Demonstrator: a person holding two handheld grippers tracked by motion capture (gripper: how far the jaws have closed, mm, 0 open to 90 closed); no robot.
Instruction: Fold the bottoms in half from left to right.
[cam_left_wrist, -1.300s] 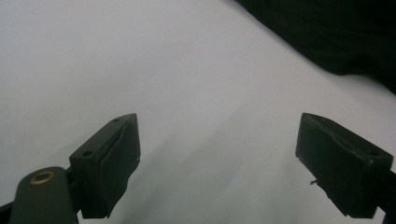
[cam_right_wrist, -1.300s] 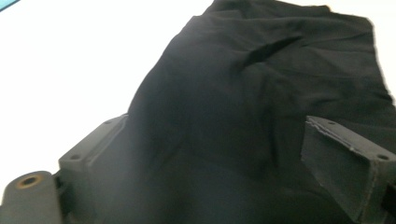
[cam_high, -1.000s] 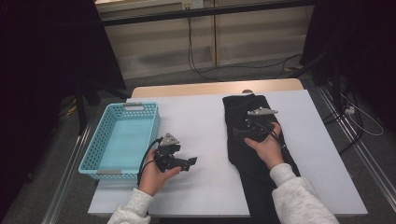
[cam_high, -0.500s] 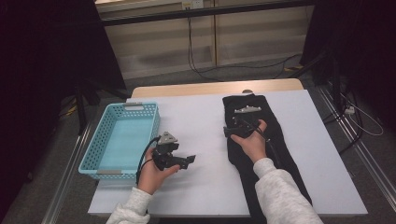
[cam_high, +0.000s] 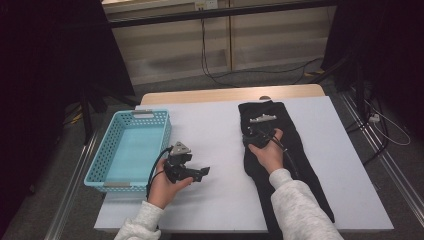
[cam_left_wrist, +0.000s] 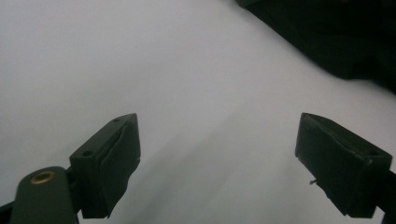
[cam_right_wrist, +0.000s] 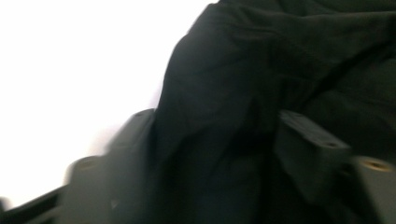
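Observation:
A long black garment (cam_high: 280, 112) lies lengthwise on the right half of the white table (cam_high: 210, 125). My right gripper (cam_high: 251, 134) rests on the garment's left edge, about a third of the way down from its far end. In the right gripper view the jaws of my right gripper (cam_right_wrist: 215, 149) stand apart with a raised fold of the black garment (cam_right_wrist: 261, 70) between them; the picture is blurred. My left gripper (cam_high: 201, 172) hovers over bare table left of the garment, pointing right. In the left gripper view my left gripper (cam_left_wrist: 219, 154) is wide open and holds nothing, with the garment's (cam_left_wrist: 336, 42) edge at top right.
A light blue perforated basket (cam_high: 120, 184) sits at the table's left edge with nothing in it. Bare white table lies between the basket and the garment. Cables run over the floor beyond the far edge, and dark curtains hang at both sides.
My right gripper has shifted left, from over the middle of the garment to its left edge. My left gripper has stayed almost where it was.

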